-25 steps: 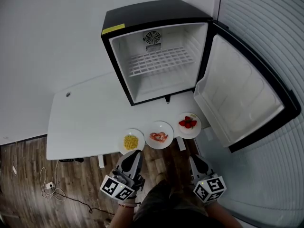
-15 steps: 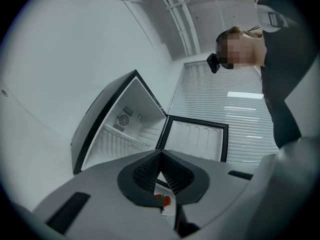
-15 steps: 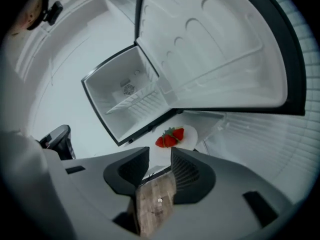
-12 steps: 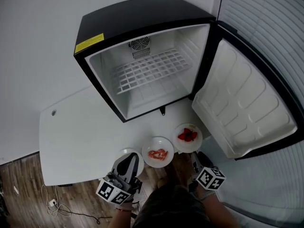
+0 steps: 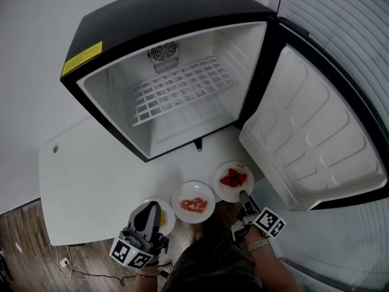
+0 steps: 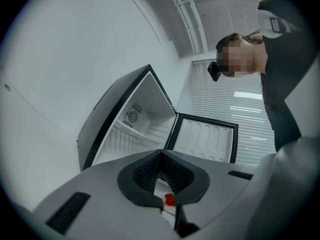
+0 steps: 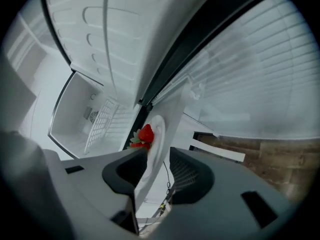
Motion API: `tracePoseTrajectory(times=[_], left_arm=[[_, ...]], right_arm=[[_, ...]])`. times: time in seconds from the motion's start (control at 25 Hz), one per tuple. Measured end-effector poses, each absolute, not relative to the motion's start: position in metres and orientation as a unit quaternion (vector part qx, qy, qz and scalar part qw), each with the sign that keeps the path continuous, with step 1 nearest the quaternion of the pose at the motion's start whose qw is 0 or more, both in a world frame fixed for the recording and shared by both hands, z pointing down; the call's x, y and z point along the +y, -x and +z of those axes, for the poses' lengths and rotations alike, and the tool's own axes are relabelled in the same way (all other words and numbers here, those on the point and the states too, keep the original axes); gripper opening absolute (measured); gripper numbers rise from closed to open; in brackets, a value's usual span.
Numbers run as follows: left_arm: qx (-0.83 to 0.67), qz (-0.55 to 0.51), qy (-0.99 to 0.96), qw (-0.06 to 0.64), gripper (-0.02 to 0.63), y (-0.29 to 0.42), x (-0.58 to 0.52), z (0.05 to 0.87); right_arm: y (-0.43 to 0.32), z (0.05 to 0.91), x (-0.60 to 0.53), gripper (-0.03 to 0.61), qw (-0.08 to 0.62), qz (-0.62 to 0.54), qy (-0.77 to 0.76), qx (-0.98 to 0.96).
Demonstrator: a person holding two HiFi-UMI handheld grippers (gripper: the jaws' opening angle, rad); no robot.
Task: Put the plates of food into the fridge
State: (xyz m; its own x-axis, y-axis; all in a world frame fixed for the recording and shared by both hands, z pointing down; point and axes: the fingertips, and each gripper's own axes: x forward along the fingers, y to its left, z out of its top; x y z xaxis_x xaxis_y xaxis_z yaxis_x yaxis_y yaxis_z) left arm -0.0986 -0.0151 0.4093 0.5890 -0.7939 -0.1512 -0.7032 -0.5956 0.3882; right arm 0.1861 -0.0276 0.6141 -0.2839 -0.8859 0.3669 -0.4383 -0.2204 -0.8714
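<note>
White table [image 5: 97, 181]: 1 round cable hole [image 5: 55, 149] near its left end. Wood-plank floor [image 5: 24, 248] below the table's left edge, carrying 1 thin dark cable [image 5: 85, 272] and 1 small white plug [image 5: 64, 262]. Plain white wall [image 5: 36, 53] behind. Horizontal blinds [image 5: 358, 47] at right.

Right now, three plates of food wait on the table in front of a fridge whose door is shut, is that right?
Not quite. The fridge door is swung wide open, not shut; the head view shows it. The rest holds: the strawberry plate, the middle plate and the plate of yellow food wait on the table in front of the fridge.
</note>
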Motion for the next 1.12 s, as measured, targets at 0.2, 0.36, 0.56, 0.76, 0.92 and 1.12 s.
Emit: tracePoseTrajectory(times=[0.2, 0.36, 0.56, 0.76, 0.92, 1.12], left_arm=[[-0.433, -0.134, -0.879, 0.146, 0.006, 0.108, -0.024, 0.409], [-0.434, -0.142, -0.877, 0.150, 0.006, 0.105, -0.038, 0.414], [-0.412, -0.143, -0.886, 0.155, 0.006, 0.087, -0.049, 0.414], [-0.403, -0.142, -0.891, 0.156, 0.006, 0.080, -0.058, 0.410], [-0.402, -0.131, -0.894, 0.149, 0.006, 0.074, -0.069, 0.407], [-0.394, -0.142, -0.895, 0.153, 0.006, 0.065, -0.089, 0.400]], right_arm=[[-0.184, 0.612, -0.029, 0.053, 0.242, -0.572, 0.534, 0.574], [-0.186, 0.611, -0.032, 0.021, 0.285, -0.590, 0.519, 0.550], [-0.187, 0.603, -0.032, 0.014, 0.298, -0.591, 0.512, 0.547], [-0.185, 0.589, -0.034, 0.014, 0.302, -0.602, 0.496, 0.549], [-0.178, 0.569, -0.042, 0.014, 0.309, -0.605, 0.484, 0.552], [-0.146, 0.549, -0.059, 0.014, 0.291, -0.600, 0.487, 0.564]])
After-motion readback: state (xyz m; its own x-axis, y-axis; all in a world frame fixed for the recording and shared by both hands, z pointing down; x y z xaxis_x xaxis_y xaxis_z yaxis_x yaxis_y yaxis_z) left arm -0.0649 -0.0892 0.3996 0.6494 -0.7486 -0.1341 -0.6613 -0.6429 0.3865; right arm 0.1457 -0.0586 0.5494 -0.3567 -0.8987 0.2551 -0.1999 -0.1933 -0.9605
